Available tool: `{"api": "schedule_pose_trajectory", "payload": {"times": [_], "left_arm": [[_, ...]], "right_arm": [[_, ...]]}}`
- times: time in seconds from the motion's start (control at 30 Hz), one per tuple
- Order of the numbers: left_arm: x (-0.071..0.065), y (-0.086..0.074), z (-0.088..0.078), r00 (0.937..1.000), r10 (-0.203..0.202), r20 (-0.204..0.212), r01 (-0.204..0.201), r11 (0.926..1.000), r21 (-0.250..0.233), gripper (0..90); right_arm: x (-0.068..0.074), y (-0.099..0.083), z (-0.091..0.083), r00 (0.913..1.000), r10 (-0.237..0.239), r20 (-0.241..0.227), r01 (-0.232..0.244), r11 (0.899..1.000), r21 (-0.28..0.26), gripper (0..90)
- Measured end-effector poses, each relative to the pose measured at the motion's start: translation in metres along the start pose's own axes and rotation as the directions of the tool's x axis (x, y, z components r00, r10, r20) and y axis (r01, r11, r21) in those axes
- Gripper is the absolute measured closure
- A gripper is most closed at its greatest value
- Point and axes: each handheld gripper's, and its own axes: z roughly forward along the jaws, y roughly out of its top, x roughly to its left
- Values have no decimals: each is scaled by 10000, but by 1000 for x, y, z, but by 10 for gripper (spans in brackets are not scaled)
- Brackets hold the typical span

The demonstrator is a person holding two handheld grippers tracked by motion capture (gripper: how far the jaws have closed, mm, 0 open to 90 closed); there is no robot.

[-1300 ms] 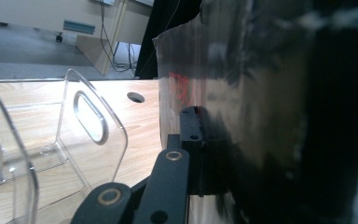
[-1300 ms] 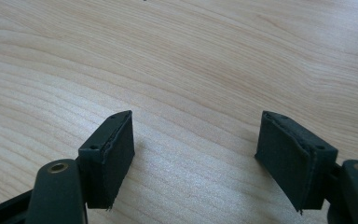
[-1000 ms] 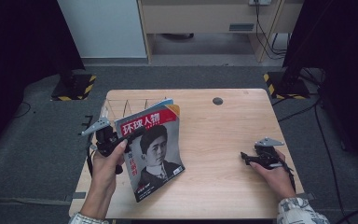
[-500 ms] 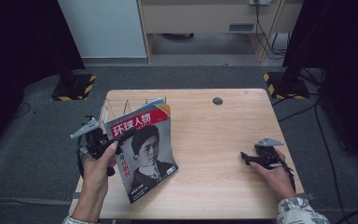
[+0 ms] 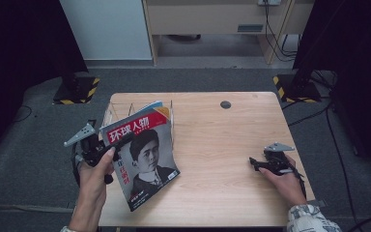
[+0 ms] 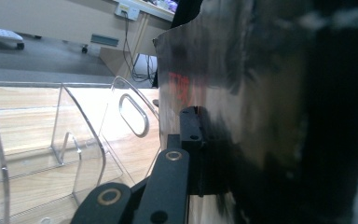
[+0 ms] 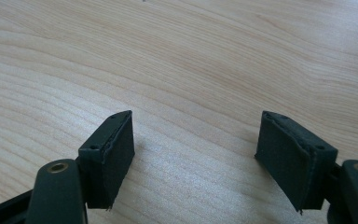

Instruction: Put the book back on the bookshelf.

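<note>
The left gripper clamps its fingers on a magazine held tilted at the worktop's left edge — by the clear rack; the right gripper's fingers — wide apart — rest empty.

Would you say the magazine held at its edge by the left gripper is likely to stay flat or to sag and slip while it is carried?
The magazine will probably sag: it is thin and already curves away from the left gripper, which pinches one edge only. Its glossy cover may slip a little. It looks light, so the grip should hold.
</note>
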Motion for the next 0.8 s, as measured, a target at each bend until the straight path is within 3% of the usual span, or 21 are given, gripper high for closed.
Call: {"api": "schedule_pose_trajectory", "payload": {"times": [0.8], "left_arm": [[10,4,-38,9983,-100,-580,64,9981,-616,865]], "right_arm": [[0,0,0,10000,13,7,-13,10000,4,275]]}}
